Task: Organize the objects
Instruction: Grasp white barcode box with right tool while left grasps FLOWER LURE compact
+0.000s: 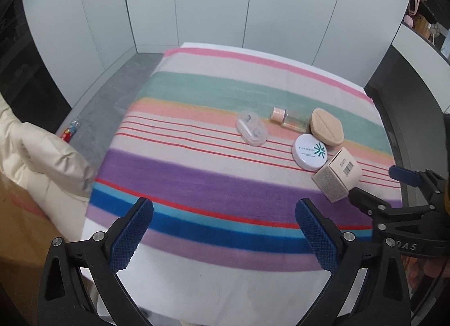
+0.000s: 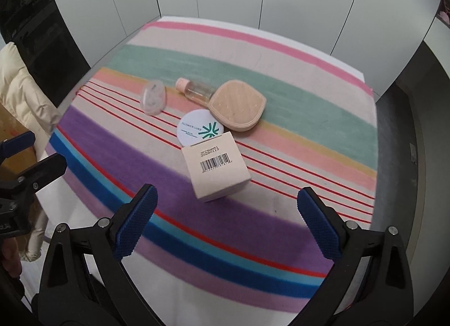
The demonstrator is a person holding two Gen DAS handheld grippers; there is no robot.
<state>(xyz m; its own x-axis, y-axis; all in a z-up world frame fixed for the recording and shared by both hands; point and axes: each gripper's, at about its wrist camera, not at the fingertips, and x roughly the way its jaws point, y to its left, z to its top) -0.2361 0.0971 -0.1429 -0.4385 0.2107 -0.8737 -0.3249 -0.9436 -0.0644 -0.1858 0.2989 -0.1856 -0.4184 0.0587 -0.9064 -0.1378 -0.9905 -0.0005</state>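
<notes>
On a striped cloth [image 1: 197,176] [image 2: 309,117] lie five items close together: a clear plastic case [image 1: 251,131] [image 2: 153,98], a small clear bottle with a pink cap [image 1: 289,118] [image 2: 195,89], a beige quilted pouch [image 1: 326,126] [image 2: 237,105], a round white compact with a green logo [image 1: 309,152] [image 2: 200,130] and a beige barcoded box [image 1: 336,174] [image 2: 216,169]. My left gripper [image 1: 225,231] is open over the near stripes, left of the items. My right gripper [image 2: 227,220] is open just short of the box; it also shows in the left wrist view [image 1: 374,186].
A cream padded jacket [image 1: 36,157] [image 2: 19,92] lies beside the table's left edge. White cabinet panels [image 1: 213,2] stand behind the table. A small bottle [image 1: 70,129] lies on the grey floor at left. Dark furniture [image 2: 33,16] stands at far left.
</notes>
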